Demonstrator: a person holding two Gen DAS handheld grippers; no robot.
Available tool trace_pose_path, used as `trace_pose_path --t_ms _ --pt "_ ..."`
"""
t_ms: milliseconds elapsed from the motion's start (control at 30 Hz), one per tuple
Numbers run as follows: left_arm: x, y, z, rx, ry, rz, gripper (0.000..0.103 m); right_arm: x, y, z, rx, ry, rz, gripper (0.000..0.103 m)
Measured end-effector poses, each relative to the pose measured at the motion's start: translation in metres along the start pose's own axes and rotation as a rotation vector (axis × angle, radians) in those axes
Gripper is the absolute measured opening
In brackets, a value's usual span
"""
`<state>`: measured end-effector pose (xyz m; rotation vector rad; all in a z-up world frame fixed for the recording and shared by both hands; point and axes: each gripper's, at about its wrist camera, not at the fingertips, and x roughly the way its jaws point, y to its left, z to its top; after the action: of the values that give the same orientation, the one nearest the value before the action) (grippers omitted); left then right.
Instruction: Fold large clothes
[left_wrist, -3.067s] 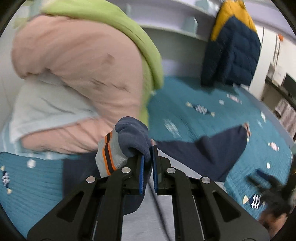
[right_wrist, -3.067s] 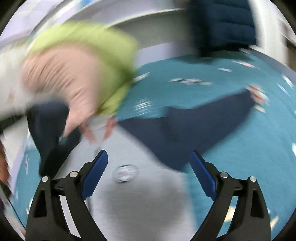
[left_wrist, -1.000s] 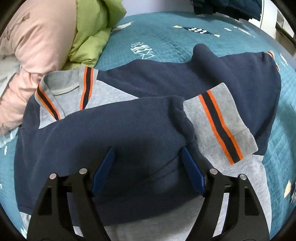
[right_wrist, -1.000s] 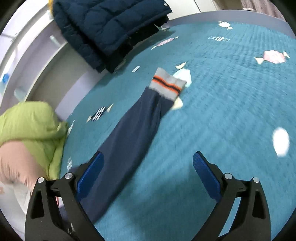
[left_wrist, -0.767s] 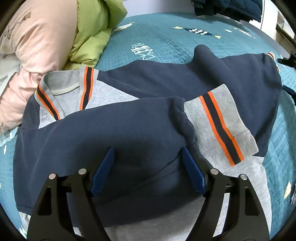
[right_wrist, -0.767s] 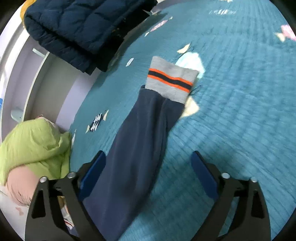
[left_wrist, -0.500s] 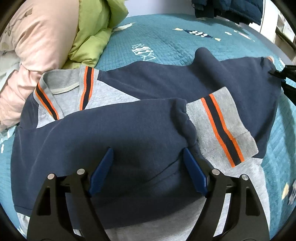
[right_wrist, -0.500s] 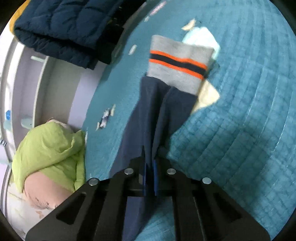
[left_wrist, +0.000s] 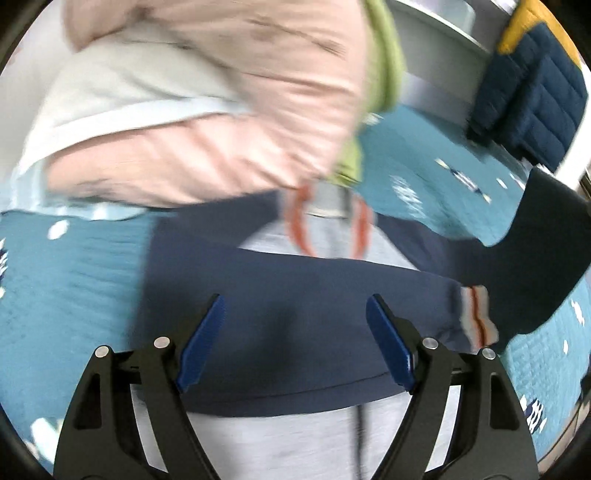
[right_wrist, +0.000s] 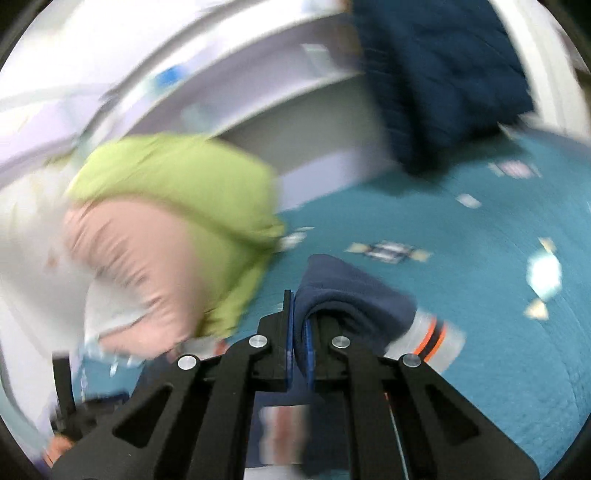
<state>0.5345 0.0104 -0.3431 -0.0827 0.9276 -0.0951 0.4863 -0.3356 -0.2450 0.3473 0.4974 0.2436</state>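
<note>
A navy and grey sweatshirt (left_wrist: 295, 295) with orange-striped collar and cuffs lies on the teal bed. One sleeve is folded across its chest, its striped cuff (left_wrist: 476, 317) at the right. My left gripper (left_wrist: 295, 347) is open and empty just above that folded sleeve. My right gripper (right_wrist: 299, 332) is shut on the other navy sleeve (right_wrist: 351, 295), lifted off the bed, with its grey and orange cuff (right_wrist: 432, 339) hanging to the right. That raised sleeve also shows in the left wrist view (left_wrist: 546, 240). Both views are blurred by motion.
A pile of pink, white and green bedding (left_wrist: 221, 110) lies at the head of the sweatshirt; it also shows in the right wrist view (right_wrist: 177, 221). A navy and yellow puffer jacket (left_wrist: 532, 85) hangs at the back right. The teal quilt (right_wrist: 498, 295) spreads to the right.
My right gripper, shut on the far sleeve, has lifted it off the bed and swung it towards the body. My left gripper stays open and has drawn back and tilted up.
</note>
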Motion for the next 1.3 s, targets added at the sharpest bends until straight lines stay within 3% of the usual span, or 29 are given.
trace_pose_path --t_ms 133,233,300,367,433,500,533,567,733,800,867,933,1000,1100,1200,1300 --pt "-0.022 0.058 0.001 -0.073 -0.008 0.052 0.079 0.048 0.096 -0.032 -0.09 0.098 0.093 0.006" --pt "-0.029 0.09 -0.005 -0.105 0.009 0.076 0.079 0.101 0.154 -0.084 -0.168 0.238 0.101 0.008" --pt "-0.032 0.11 -0.011 -0.123 0.021 0.095 0.079 0.14 0.189 -0.123 -0.237 0.376 0.085 0.011" --pt "-0.034 0.126 -0.018 -0.133 0.034 0.109 0.079 0.174 0.204 -0.17 -0.292 0.544 0.055 0.026" --pt "-0.033 0.136 -0.025 -0.134 0.051 0.116 0.079 0.185 0.204 -0.195 -0.292 0.624 0.028 0.039" --pt "-0.034 0.143 -0.029 -0.132 0.063 0.109 0.079 0.176 0.202 -0.196 -0.263 0.604 0.053 0.047" --pt "-0.034 0.144 -0.029 -0.131 0.062 0.102 0.079 0.169 0.199 -0.19 -0.23 0.606 0.073 0.058" --pt "-0.034 0.144 -0.029 -0.13 0.061 0.093 0.079 0.159 0.193 -0.184 -0.197 0.6 0.092 0.061" --pt "-0.035 0.113 -0.023 -0.08 0.051 0.04 0.079 0.095 0.154 -0.148 -0.135 0.491 0.137 0.063" --pt "-0.035 0.091 -0.021 -0.034 0.054 0.0 0.079 0.074 0.121 -0.133 -0.064 0.421 0.068 0.063" --pt "-0.033 0.061 -0.019 0.038 0.052 -0.024 0.079 0.065 0.08 -0.126 0.036 0.383 0.018 0.059" --pt "-0.028 0.031 -0.018 0.092 0.062 -0.052 0.079 0.065 0.028 -0.129 0.214 0.4 0.027 0.02" --pt "-0.018 -0.004 -0.019 0.146 0.088 -0.088 0.079 0.066 -0.005 -0.139 0.293 0.405 -0.027 0.017" --pt "0.0 -0.052 -0.02 0.243 0.12 -0.086 0.079 0.068 -0.043 -0.164 0.402 0.448 -0.047 0.0" --pt "0.018 -0.087 -0.023 0.298 0.148 -0.096 0.079 0.067 -0.056 -0.165 0.477 0.441 -0.012 0.0" --pt "0.036 -0.111 -0.026 0.316 0.18 -0.09 0.079 0.067 -0.051 -0.16 0.433 0.453 -0.032 0.0"
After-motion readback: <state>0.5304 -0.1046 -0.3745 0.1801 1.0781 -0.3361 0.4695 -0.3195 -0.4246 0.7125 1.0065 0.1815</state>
